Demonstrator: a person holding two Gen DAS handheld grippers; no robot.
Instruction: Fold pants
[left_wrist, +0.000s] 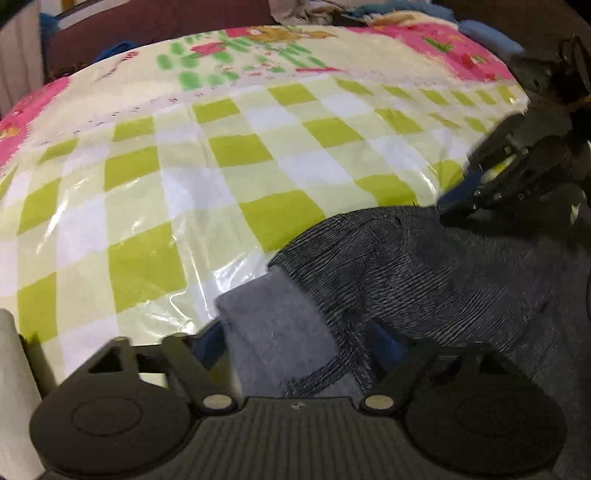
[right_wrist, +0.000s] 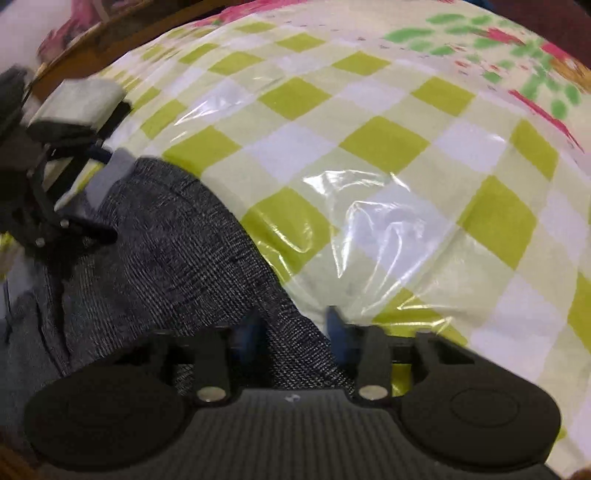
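Right gripper (right_wrist: 295, 332), blue-padded and pointed steeply down, has its jaws drawn close around a fold of the dark grey woven pants (right_wrist: 177, 243); whether the pads actually pinch the fabric cannot be told. Left gripper (left_wrist: 295, 339) stands partly open astride the same garment's edge, where the paler grey lining (left_wrist: 273, 325) shows. The pants lie on a plastic-covered cloth of green and white checks (right_wrist: 388, 147), their edge running from one gripper to the other, each hand at its own end.
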